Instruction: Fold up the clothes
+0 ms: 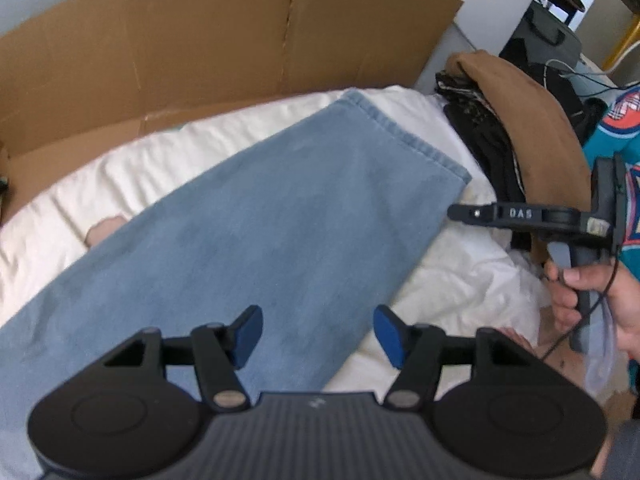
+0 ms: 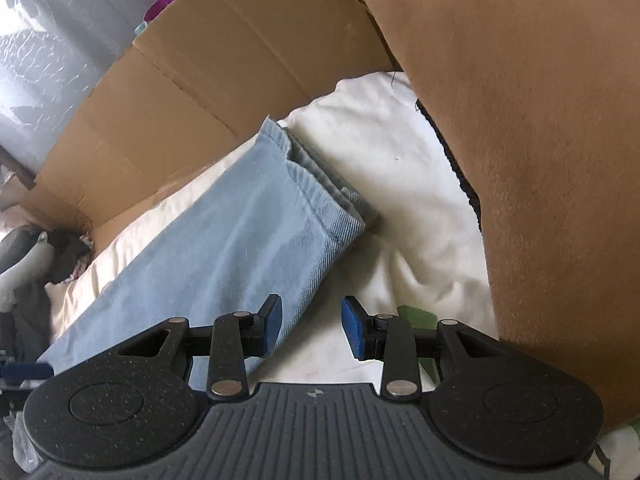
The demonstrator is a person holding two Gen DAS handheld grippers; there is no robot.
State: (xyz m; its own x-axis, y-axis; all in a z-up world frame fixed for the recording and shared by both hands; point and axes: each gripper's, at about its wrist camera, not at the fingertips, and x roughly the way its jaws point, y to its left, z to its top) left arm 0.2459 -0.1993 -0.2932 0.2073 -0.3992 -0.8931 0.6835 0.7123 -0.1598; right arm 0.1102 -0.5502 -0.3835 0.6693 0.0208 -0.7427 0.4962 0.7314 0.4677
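Two grippers are hovering over light blue jeans (image 1: pixel 256 224) lying flat on a cream duvet (image 1: pixel 460 280) on the bed, the long axis running diagonally from near the person up toward the cardboard box (image 1: pixel 200 40). The left gripper (image 1: pixel 318 336) is standing spread and empty directly above the cloth. The right gripper (image 2: pixel 310 326) is also spread with nothing between its pads, sitting just off the jeans' right edge, nearer the hem end (image 2: pixel 320 196). A brown garment (image 2: pixel 540 140) is lying beside it. Likely the hem is the next grab.
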